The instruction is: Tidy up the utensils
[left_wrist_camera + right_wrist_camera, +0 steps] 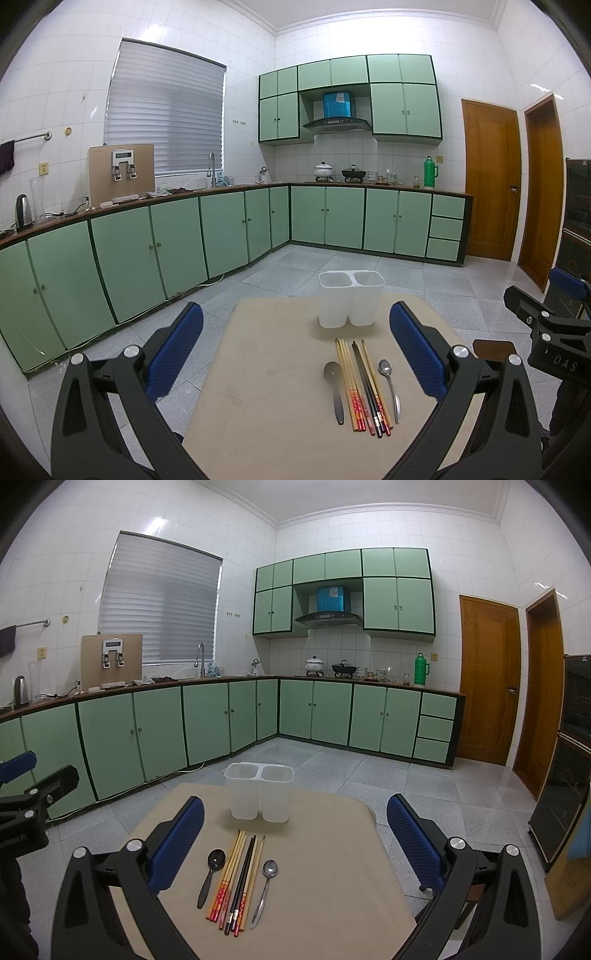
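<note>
Near the tabletop's (332, 867) far edge stands my white two-compartment utensil holder (259, 794); nearer me lie a black spoon (211, 873), chopsticks (238, 880) and a steel spoon (264, 890) side by side; my left gripper (295, 354) and right gripper (295, 842) hover with jaws apart, holding nothing.

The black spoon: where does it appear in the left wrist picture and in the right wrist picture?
Left wrist view: the black spoon lies right of centre, low, at the left end of the row, beside the chopsticks.
Right wrist view: the black spoon lies left of centre, low, again left of the chopsticks.
Shared landmark: the white two-cup holder stands behind the row.
</note>
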Demonstrator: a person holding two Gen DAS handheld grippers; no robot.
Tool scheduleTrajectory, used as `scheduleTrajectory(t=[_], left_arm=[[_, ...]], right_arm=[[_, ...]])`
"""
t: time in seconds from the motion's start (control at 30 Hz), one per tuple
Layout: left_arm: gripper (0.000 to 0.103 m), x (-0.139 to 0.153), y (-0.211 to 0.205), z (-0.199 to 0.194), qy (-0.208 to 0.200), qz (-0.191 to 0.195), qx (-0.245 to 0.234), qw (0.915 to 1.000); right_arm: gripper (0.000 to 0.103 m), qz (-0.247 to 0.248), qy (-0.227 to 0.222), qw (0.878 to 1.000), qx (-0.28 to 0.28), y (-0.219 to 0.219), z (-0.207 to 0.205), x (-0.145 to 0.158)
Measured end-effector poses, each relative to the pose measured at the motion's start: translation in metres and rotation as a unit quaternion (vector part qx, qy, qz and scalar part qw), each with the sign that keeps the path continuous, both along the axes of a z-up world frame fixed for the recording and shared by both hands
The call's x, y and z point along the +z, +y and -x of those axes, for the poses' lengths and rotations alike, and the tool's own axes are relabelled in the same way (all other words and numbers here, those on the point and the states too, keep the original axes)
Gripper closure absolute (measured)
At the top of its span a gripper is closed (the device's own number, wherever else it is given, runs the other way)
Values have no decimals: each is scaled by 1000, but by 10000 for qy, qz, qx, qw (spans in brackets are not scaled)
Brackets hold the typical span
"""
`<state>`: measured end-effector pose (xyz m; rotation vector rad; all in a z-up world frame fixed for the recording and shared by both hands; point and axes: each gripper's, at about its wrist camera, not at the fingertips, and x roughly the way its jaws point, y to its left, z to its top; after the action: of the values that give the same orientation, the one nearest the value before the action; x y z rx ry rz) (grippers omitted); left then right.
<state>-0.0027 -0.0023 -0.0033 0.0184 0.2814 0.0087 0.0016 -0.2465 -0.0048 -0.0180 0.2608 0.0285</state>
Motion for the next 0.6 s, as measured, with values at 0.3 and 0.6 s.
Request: scheduleTrajectory(t=[0.3,0.6], left_arm=[[5,-1,0,-1,-2,6,15,10000],[5,-1,0,-1,-1,2,16,10000]], right_arm=[[6,3,0,10000,-7,0,0,0],[6,-2,10,10000,-1,2,-1,-3]])
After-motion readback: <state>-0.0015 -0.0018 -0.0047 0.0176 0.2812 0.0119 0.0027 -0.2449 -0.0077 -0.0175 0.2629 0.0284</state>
